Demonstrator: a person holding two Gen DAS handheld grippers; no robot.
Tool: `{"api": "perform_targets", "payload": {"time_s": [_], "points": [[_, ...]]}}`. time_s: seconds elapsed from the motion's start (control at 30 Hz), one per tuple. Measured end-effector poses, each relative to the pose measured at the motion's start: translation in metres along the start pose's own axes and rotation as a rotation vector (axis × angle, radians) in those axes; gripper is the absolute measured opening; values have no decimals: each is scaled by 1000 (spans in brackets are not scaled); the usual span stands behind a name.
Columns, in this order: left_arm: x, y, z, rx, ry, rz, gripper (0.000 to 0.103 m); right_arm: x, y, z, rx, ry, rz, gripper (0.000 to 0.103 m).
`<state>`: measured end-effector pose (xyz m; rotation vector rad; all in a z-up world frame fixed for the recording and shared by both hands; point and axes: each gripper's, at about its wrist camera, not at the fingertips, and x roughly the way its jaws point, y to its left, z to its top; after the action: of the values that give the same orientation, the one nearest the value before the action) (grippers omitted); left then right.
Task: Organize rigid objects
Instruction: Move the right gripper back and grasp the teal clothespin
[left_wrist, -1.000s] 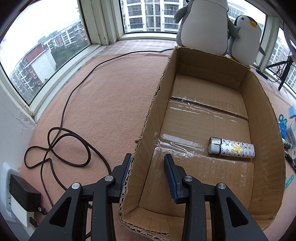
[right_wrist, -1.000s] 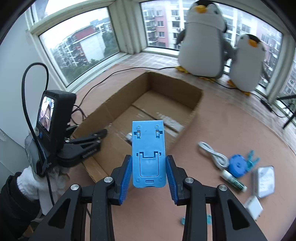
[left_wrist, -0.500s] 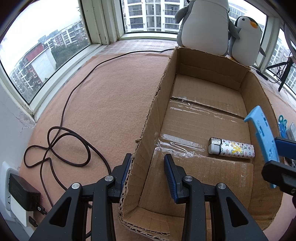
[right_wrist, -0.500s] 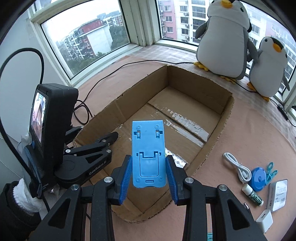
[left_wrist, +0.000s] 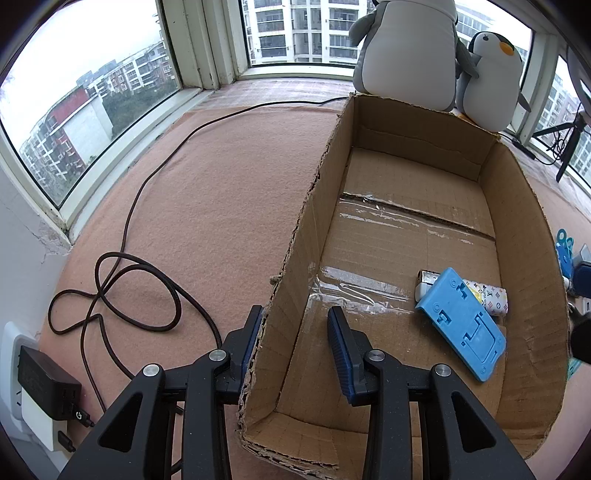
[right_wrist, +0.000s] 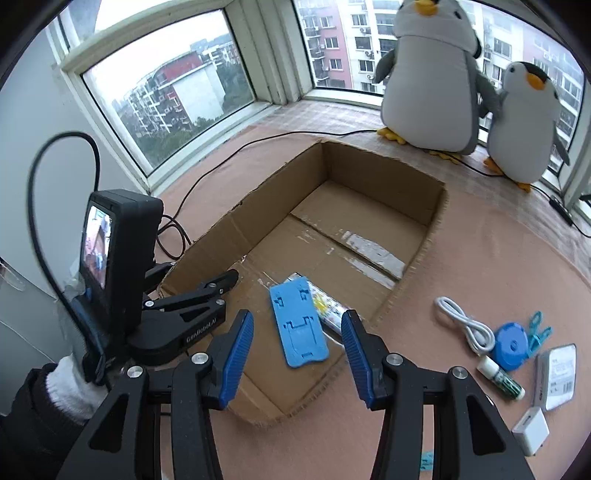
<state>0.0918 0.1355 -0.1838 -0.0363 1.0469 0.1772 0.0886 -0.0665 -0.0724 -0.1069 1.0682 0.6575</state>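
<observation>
Your right gripper (right_wrist: 297, 352) hangs over the near end of the cardboard box (right_wrist: 421, 254) with its jaws opening and nothing between them; the blue phone stand (right_wrist: 299, 326) lies below on the box floor, flat side up, one long edge resting against the patterned tube (right_wrist: 327, 308), so it sits slightly tilted rather than flush. Let the jaws finish spreading before you lift, and rise straight up so a fingertip does not catch the stand or the box's near wall. Your left gripper (left_wrist: 295, 345) is clamped on the box's side wall (left_wrist: 291, 266), one finger outside and one inside; keep that hold steady while the right one works, since the box looks light and would probably slide on the pink mat (left_wrist: 207, 206). Outward from there, the things not yet packed lie to the right of the box on the mat: a coiled white cable (right_wrist: 465, 325), a blue round case (right_wrist: 511, 345) with a blue clip (right_wrist: 539, 332) touching it, a small green-capped tube (right_wrist: 500, 376), a clear-packaged item (right_wrist: 557, 373) and a white adapter (right_wrist: 530, 430). The cable is nearest the box, so it seems the sensible next pick; come down over its bundled middle, not a loose end. Place later items toward the empty far half of the box so nothing piles on the stand.
</observation>
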Motion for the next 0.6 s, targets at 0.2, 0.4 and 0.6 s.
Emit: {"api": "perform_targets", "payload": {"time_s": [0.2,0.4,0.6], "points": [[0,0,-1,1,-1,0,38,-29,-29,-15,24,-11,-9,46],[0,-1,-1,1,-1,2,38,-46,-67,-41,40,35,-53,46],[0,-1,0,4,-1,3,38,-45,-86,-73,-3,129,-96,46]]}}
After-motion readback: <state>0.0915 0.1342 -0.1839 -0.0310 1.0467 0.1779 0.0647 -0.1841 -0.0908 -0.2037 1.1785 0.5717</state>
